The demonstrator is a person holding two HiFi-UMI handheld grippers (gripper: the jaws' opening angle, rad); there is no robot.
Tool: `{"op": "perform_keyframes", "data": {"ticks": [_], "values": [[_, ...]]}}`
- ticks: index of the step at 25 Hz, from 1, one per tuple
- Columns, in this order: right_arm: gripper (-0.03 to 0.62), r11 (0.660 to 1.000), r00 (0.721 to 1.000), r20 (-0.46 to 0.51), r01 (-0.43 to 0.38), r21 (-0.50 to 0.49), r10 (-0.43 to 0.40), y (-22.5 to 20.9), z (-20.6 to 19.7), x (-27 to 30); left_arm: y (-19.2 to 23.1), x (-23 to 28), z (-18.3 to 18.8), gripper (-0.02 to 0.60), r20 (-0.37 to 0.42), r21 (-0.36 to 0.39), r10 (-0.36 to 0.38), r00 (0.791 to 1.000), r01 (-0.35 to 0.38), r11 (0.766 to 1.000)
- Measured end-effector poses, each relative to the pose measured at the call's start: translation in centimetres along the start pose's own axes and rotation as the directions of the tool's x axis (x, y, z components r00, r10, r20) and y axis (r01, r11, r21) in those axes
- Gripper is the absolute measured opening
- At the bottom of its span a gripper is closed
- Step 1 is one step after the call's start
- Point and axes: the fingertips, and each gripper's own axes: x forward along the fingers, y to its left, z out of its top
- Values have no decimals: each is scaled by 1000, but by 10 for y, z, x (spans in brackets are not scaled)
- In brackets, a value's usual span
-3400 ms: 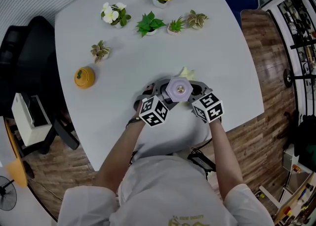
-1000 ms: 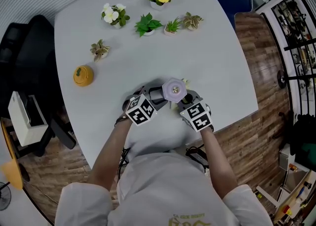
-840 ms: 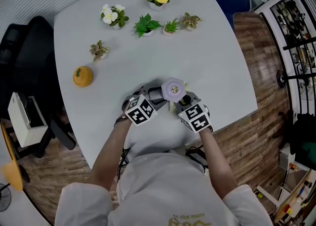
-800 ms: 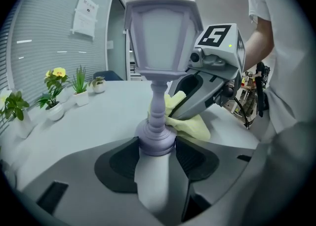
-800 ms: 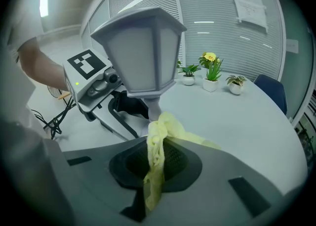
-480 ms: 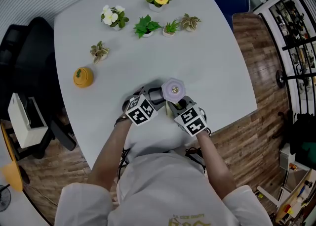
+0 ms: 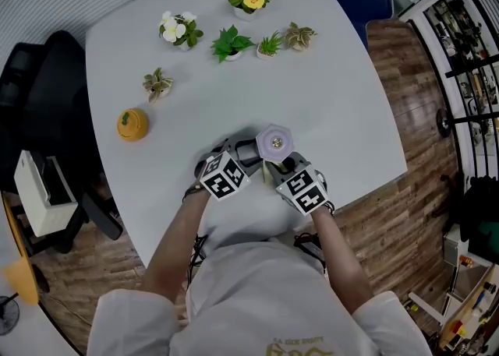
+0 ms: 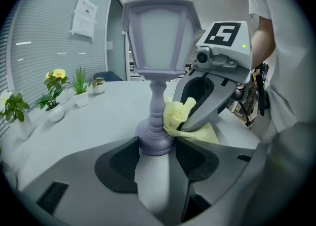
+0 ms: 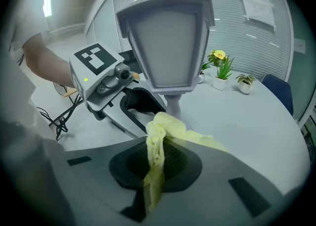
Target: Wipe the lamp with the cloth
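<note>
My right gripper slid bit closer to lamp since a second ago. My left gripper stayed put. Left fingers squeeze lamp's round foot, one on each side. Lamp stands upright on counter, near edge by me. Right fingers pinch yellow cloth. Cloth bunched up, touching lamp's thin stem low down, just above foot. I see small potted plants at far side, well apart.

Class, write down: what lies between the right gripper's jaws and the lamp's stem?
The yellow cloth, clamped in the right gripper, bunches against the stem of the lamp; the left gripper view shows this most clearly.
</note>
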Motion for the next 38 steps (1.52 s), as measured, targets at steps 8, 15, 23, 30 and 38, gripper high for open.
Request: {"op": "perform_keyframes", "data": {"ticks": [8, 15, 23, 30, 38], "values": [[28, 1000, 1000, -4, 1, 6, -1, -22, -2, -4, 0, 0, -1, 230, 0, 4, 2, 1000, -2, 1000], [27, 999, 999, 4, 32, 28, -32, -35, 1, -3, 1, 0, -1, 230, 2, 6, 3, 1000, -3, 1000], [27, 994, 997, 17, 76, 80, -78, -54, 11, 1, 0, 1, 0, 230, 3, 7, 5, 1000, -5, 1000], [26, 993, 997, 25, 74, 90, -77, -52, 13, 1, 1, 1, -1, 230, 2, 9, 9, 1000, -9, 1000], [27, 995, 999, 27, 42, 93, -45, -43, 3, -1, 1, 1, -1, 230, 1, 10, 8, 1000, -8, 1000]]}}
